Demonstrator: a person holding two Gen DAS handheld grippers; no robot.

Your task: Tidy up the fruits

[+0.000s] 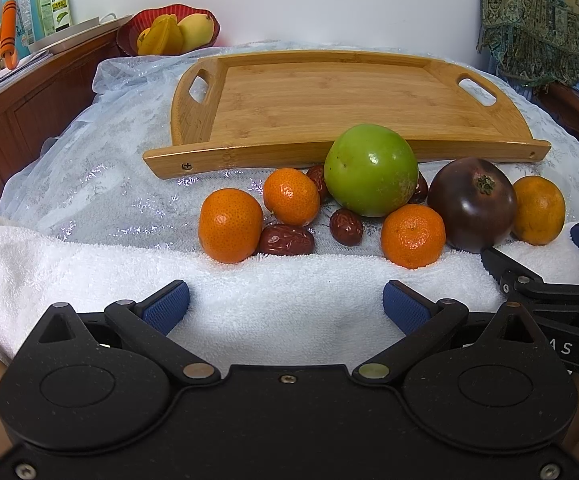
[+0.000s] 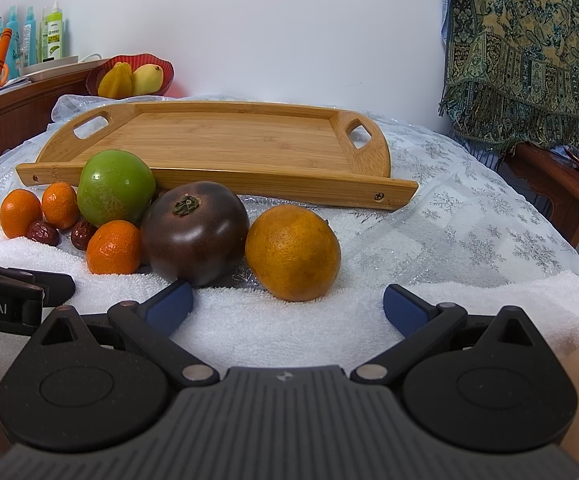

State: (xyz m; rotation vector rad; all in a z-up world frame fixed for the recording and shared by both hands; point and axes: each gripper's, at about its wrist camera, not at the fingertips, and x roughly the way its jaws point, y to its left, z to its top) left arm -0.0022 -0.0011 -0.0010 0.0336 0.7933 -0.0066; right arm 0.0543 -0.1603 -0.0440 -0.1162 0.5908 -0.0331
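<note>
White towel (image 2: 297,328) on the table fronts loose fruit: both tools, jaws apart and empty, the right tool (image 2: 287,306) should straddle the big dull-orange citrus (image 2: 292,253) squarely before lifting it to the bamboo tray (image 2: 225,140).

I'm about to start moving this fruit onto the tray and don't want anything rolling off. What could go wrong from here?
1. The fruits sit packed together: lifting the green fruit may nudge the oranges and dates leaning on it.
2. The dark fruit looks smooth and glossy, so the open right gripper could slip on it.
3. The wooden tray has a low front rim; round fruit set down carelessly may roll out.
</note>
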